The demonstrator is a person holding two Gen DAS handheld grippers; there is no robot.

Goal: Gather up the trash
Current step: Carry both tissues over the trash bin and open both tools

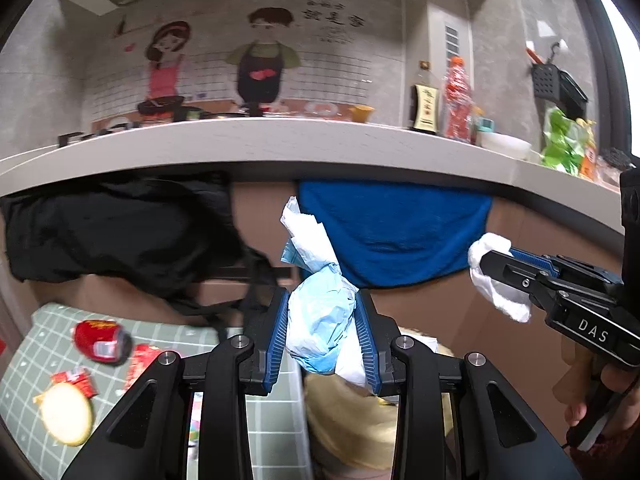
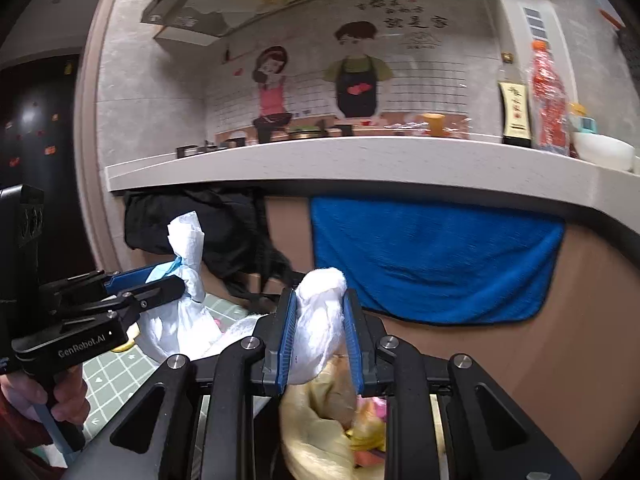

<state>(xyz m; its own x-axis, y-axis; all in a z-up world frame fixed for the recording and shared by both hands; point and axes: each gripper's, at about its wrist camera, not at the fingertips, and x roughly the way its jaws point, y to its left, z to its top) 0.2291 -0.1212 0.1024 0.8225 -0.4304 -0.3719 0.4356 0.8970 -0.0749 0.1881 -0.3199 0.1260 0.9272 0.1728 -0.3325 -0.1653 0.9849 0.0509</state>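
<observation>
My left gripper (image 1: pixel 323 330) is shut on a bunched handle of a white and pale blue plastic trash bag (image 1: pixel 320 312), held up in the air. My right gripper (image 2: pixel 320 332) is shut on the bag's other white handle (image 2: pixel 320 320). Each gripper shows in the other's view: the right one (image 1: pixel 496 264) at the right, the left one (image 2: pixel 176 280) at the left. Below the grippers the bag hangs open, with yellowish scraps (image 2: pixel 320 432) inside. A crushed red can (image 1: pixel 102 344), red wrappers (image 1: pixel 76 382) and a pale round slice (image 1: pixel 66 412) lie on the checked green mat (image 1: pixel 36 340) at lower left.
A white counter (image 1: pixel 280 140) runs across ahead, carrying bottles (image 1: pixel 458 100), a white bowl (image 1: pixel 506 146) and green packets (image 1: pixel 564 144). A blue towel (image 1: pixel 392 232) and a black garment (image 1: pixel 120 228) hang under its edge in front of brown cabinet fronts.
</observation>
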